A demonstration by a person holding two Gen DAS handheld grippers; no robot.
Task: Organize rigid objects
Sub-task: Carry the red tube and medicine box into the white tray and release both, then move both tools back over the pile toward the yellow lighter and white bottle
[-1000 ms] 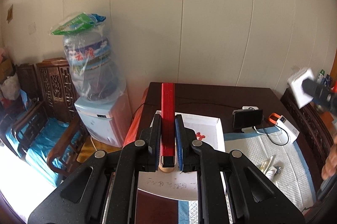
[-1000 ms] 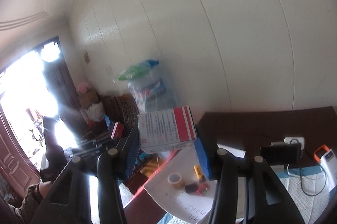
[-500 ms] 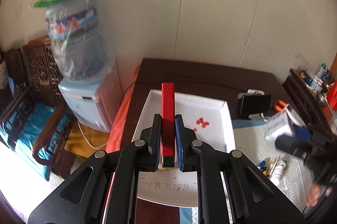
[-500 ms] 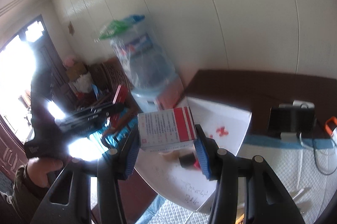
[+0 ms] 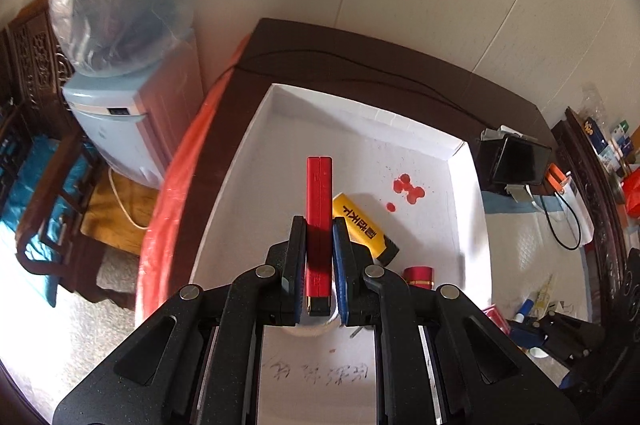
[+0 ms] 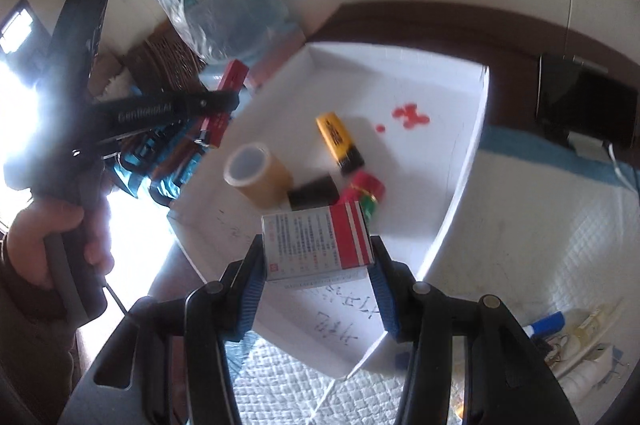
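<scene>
Collision risk: we hold the left gripper (image 5: 319, 241) clamped on the red bar (image 5: 319, 209) and the right gripper (image 6: 316, 265) clamped on the medicine box (image 6: 318, 245) above the white tray (image 6: 460, 165), where items crowd its 6 o'clock side.

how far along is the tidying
Done: tape roll, yellow block and a few small items already lie in the white tray. In hand: left gripper clamps a red bar, right gripper a medicine box, both above the tray. Left: setting both down.

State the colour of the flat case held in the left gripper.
Red, with a black end; the flat case shows best in the left wrist view.
</scene>
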